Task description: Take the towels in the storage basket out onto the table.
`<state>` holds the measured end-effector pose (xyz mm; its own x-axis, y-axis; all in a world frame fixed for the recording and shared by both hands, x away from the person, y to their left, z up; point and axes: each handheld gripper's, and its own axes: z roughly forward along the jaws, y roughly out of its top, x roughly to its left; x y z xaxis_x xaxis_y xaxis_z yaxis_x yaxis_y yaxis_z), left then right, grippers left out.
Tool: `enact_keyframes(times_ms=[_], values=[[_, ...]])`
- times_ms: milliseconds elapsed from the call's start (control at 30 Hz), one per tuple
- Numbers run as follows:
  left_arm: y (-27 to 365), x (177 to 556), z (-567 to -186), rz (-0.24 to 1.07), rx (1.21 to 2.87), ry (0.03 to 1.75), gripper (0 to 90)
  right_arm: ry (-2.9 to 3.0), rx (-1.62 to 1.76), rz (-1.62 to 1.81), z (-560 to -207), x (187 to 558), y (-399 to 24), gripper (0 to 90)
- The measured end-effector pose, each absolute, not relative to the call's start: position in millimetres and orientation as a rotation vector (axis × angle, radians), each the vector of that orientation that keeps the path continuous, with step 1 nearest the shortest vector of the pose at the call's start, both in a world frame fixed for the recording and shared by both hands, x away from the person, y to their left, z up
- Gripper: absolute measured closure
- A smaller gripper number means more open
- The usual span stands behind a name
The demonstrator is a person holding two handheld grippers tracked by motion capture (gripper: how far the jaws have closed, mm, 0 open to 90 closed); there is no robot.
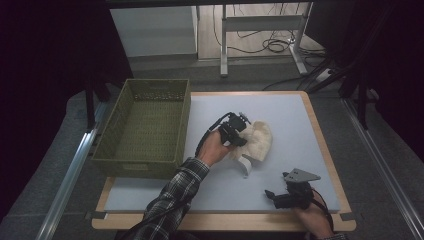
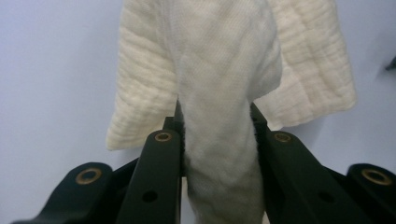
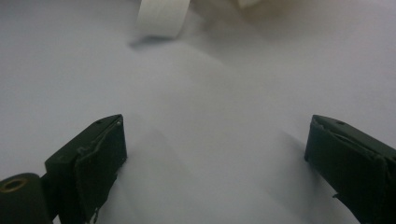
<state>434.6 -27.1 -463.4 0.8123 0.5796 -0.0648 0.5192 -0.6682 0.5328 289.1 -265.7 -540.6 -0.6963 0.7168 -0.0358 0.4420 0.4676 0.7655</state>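
A cream cloth (image 1: 259,139) lies bunched on the pale mat (image 1: 285,112) near the middle of the table. In the high view my left gripper (image 1: 243,141) reaches onto the cloth's left side. In the left gripper view its black jaws are shut on a raised fold of the cloth (image 2: 219,56), which runs between the left gripper (image 2: 217,126) pads toward the camera. A white end of the cloth (image 1: 245,168) trails toward the front. My right gripper (image 1: 272,197) rests low at the front right, apart from the cloth, with the right gripper (image 3: 215,149) jaws open wide over bare mat.
An olive green mesh basket (image 1: 136,165) stands at the left edge of the table with nothing inside. A wooden rim (image 1: 320,140) borders the mat. Beyond the table are a desk frame and cables on the floor.
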Motion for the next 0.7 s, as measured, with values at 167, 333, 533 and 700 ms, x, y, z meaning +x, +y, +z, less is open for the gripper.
enact_keyframes(times_ms=[167, 333, 533, 700], values=[[-32, 430, -476, 0.144, 2.47, 0.797, 72.0, 2.369, 0.977, 1.084, -541, 289, -266, 5.5], [-35, 428, -489, 0.135, 2.465, 0.759, 57.6, 2.368, 0.976, 1.081, -541, 289, -266, 5.5], [-23, 420, -480, 0.114, 2.385, 0.755, 29.2, 2.375, 0.975, 1.075, -540, 290, -265, 5.3], [-11, 412, -471, 0.138, 2.353, 0.746, 27.2, 2.391, 0.973, 1.058, -539, 291, -264, 4.9]])
